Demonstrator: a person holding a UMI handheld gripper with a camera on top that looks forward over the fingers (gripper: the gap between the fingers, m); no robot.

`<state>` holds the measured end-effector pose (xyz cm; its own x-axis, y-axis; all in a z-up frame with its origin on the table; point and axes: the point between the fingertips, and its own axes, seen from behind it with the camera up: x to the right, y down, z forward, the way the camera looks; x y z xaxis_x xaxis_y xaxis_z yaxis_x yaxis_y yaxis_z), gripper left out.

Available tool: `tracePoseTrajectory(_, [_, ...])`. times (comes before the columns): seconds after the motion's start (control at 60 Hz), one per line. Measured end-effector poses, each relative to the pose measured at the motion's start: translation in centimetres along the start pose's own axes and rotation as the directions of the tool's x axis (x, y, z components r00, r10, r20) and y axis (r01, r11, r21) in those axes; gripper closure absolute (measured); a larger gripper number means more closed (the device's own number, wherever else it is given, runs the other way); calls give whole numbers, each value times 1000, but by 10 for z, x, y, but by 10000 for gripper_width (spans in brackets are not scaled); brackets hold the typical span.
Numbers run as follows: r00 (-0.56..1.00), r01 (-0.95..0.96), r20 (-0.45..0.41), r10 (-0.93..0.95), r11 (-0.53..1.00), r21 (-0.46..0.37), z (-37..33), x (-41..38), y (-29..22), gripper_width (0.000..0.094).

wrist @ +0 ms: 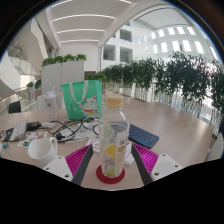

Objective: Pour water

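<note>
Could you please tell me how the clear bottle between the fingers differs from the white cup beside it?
The bottle is tall, clear and capped, while the cup is short, white and open-topped. The bottle stands between the fingers of the gripper; the cup sits apart, off to one side. Both stand upright on the table.

The handheld two-finger gripper [110, 160] has black, blocky fingers. Each finger carries a bright magenta ribbed pad [78, 157] on its inner face, at seven and five o'clock.
</note>
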<state>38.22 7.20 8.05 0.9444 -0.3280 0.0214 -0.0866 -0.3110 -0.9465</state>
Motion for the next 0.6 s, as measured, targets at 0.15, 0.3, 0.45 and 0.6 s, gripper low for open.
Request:
tracePoseTrajectory(0.15, [1000, 11, -2, -11, 1000, -10, -86, -23, -16, 92])
tracePoseTrajectory(0.3, [1000, 5, -20, -5, 1000, 5, -198, -58, -49, 91])
tracePoseTrajectory(0.45, [999, 5, -53, -5, 1000, 0, -311, -94, -57, 93])
tracePoseTrajectory(0.6, [997, -16, -75, 17, 1000, 9, -399, -124, -65, 90])
